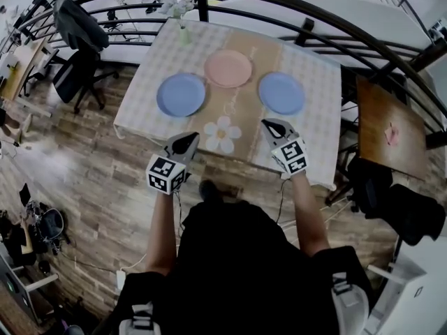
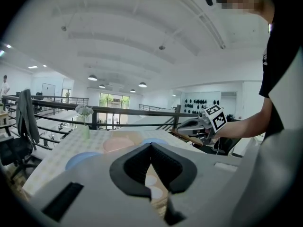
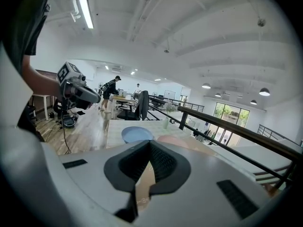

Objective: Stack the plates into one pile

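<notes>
As a person stands at the near edge of the cloth-covered surface (image 1: 314, 142), the head view shows three plates lying apart in a shallow arc: the left blue plate (image 1: 181, 95), the pink plate (image 1: 228, 68) farther back at centre, and the right blue plate (image 1: 281, 93). None rests on another. The left gripper (image 1: 187, 142) hovers at the near edge short of the left blue plate, and the right gripper (image 1: 274, 125) hangs just short of the right blue plate, with a printed flower design (image 1: 222, 134) between the two. A vase (image 1: 184, 33) stands at the far edge by a dark railing (image 1: 307, 26).

In the left gripper view, the left gripper (image 2: 151, 144) has its jaws drawn together at the tips with nothing held. Past them lie the left blue plate (image 2: 79, 160), the pink plate (image 2: 120, 143) and a sliver of the right blue plate (image 2: 155, 140). The right gripper (image 2: 185, 125) shows at right, and the vase (image 2: 84, 126) at left.

In the right gripper view, the right gripper (image 3: 150, 141) likewise has its jaws closed at the tips and empty. Beyond sit the left blue plate (image 3: 137, 134) and the pink plate (image 3: 174, 139), with the left gripper (image 3: 96, 98) held out at left.
</notes>
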The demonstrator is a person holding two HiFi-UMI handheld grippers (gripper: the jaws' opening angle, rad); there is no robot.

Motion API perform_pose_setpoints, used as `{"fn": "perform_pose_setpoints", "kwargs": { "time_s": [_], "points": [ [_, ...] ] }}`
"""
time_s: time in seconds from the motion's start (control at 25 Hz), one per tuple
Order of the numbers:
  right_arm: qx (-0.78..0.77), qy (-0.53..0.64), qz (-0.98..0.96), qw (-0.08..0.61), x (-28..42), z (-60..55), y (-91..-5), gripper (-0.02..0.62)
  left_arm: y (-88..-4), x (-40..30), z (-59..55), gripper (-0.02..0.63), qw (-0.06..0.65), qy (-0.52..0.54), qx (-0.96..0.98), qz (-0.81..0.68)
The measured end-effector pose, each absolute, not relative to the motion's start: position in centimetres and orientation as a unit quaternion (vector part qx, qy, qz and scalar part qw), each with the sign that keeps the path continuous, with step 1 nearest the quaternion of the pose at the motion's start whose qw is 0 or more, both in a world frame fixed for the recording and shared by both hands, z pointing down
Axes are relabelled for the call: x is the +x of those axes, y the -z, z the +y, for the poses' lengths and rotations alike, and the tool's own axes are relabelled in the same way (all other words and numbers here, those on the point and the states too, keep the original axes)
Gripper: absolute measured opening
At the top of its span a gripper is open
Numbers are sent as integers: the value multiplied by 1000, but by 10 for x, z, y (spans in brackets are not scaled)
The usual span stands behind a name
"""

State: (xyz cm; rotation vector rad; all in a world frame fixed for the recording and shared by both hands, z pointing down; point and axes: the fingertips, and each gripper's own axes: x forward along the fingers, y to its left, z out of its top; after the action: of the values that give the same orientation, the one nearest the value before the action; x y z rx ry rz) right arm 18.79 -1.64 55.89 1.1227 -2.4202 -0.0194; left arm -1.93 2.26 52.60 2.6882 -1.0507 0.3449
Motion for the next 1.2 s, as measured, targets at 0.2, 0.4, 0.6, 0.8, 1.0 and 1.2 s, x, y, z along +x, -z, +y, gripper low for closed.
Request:
{"fn": "perform_pose_setpoints", "kwargs": {
  "time_s": [0.2,0.4,0.6,0.8,1.0,1.2],
  "points": [
    [426,0,-872,242,174,-39,-563,-2,-524,-35,-7,2,115,-113,924,-347],
    [440,-1,-864,245,161,-57,-562,-2,-525,-50,-32,2,112,-117,929,-332],
    [450,-5,-857,252,147,-71,-570,-2,-533,-66,-48,2,110,-125,934,-317],
    [451,-16,-856,251,132,-85,-578,-2,-537,-85,-59,2,113,-127,934,-313],
    [445,-16,-857,260,118,-95,-589,-2,-543,-97,-65,2,115,-131,934,-313],
    [431,-16,-860,272,102,-109,-596,-2,-550,-109,-77,2,123,-131,930,-320]
  ]
}}
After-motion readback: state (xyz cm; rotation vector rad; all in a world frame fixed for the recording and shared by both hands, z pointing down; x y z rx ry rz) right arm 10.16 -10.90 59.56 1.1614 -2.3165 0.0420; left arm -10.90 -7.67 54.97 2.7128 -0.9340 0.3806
